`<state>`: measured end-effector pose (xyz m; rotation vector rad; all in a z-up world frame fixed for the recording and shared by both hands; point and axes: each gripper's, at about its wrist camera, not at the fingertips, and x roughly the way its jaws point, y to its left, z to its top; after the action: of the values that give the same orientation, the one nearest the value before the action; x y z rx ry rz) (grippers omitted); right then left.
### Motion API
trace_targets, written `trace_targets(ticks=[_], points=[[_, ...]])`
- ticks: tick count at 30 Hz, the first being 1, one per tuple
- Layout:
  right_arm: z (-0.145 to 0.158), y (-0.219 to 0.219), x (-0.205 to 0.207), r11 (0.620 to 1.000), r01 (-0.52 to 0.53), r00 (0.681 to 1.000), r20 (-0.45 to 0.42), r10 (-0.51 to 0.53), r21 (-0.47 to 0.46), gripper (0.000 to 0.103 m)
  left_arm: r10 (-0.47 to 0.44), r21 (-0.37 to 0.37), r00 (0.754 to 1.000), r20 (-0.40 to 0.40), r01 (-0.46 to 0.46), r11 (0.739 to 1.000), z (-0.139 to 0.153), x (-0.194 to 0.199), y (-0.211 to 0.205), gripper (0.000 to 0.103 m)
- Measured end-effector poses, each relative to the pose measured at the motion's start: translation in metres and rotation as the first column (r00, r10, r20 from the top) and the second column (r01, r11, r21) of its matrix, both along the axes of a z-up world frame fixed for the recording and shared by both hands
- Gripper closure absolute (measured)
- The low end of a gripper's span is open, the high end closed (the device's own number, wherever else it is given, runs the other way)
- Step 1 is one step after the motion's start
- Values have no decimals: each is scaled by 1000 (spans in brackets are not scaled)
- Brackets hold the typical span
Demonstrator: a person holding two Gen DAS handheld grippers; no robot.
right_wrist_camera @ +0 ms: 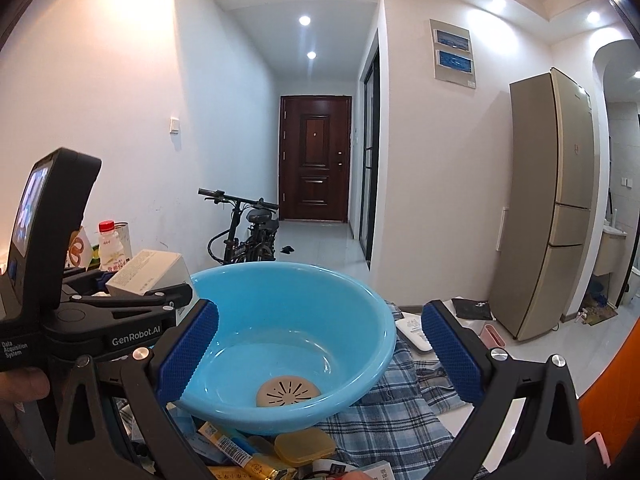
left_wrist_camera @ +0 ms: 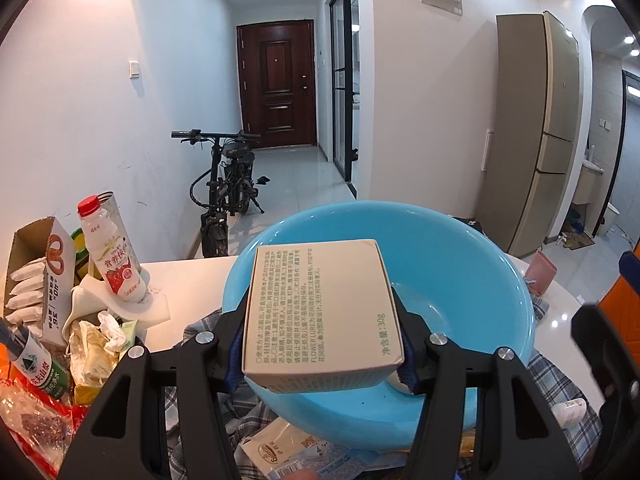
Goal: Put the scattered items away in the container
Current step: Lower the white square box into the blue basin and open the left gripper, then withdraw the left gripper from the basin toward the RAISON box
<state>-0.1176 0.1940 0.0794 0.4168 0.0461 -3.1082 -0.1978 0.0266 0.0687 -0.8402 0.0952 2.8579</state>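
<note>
My left gripper [left_wrist_camera: 320, 346] is shut on a beige cardboard box [left_wrist_camera: 320, 312] with printed text, held by its two sides. The box hangs over the near rim of a light blue plastic basin [left_wrist_camera: 460, 264]. In the right wrist view the same box [right_wrist_camera: 148, 272] and the left gripper [right_wrist_camera: 132, 300] show at the basin's left rim. My right gripper [right_wrist_camera: 320, 344] stands open just in front of the basin [right_wrist_camera: 280, 308], nothing between its blue pads [right_wrist_camera: 188, 348]. A beige round vented disc [right_wrist_camera: 288, 392] lies in the basin's bottom.
The basin rests on a plaid cloth [right_wrist_camera: 400, 400] over a white table [left_wrist_camera: 188, 276]. A red-capped milk bottle [left_wrist_camera: 114, 260], a pretzel snack box [left_wrist_camera: 44, 276], a green-label bottle [left_wrist_camera: 36, 364] and wrappers crowd the left. A yellow case [right_wrist_camera: 304, 444] and packets lie in front.
</note>
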Motion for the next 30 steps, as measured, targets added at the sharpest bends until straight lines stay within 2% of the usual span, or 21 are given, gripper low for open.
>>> trace_targets(ticks=[6, 7, 8, 9, 16, 22, 24, 30], points=[[-1, 6, 0, 999, -4, 1000, -4, 4, -32, 0, 0, 14, 1000, -1, 0, 1000, 2, 1, -2, 44], [-1, 6, 0, 1000, -2, 1000, -4, 2, -31, 0, 6, 12, 1000, 3, -6, 1000, 3, 1, -2, 38], [-2, 7, 0, 1000, -1, 1000, -5, 1, -30, 0, 20, 8, 1000, 9, -20, 1000, 3, 0, -3, 12], [-2, 7, 0, 1000, 0, 1000, -8, 0, -30, 0, 24, 11, 1000, 10, -24, 1000, 3, 0, -4, 0], [0, 9, 3, 999, 6, 1000, -26, -7, -41, 0, 13, -1, 1000, -16, -13, 1000, 7, 2, -3, 0], [-1, 10, 0, 999, -3, 1000, -7, 2, -34, 0, 14, -5, 999, -49, -14, 1000, 7, 6, 0, 0], [0, 14, -1, 1000, 15, 1000, -13, -16, -27, 0, 21, -23, 998, -51, -22, 999, 4, 7, 4, 0], [-2, 31, -9, 995, 6, 1000, 18, -4, -101, 0, 4, -108, 997, -82, -13, 994, 4, 22, 23, 0]])
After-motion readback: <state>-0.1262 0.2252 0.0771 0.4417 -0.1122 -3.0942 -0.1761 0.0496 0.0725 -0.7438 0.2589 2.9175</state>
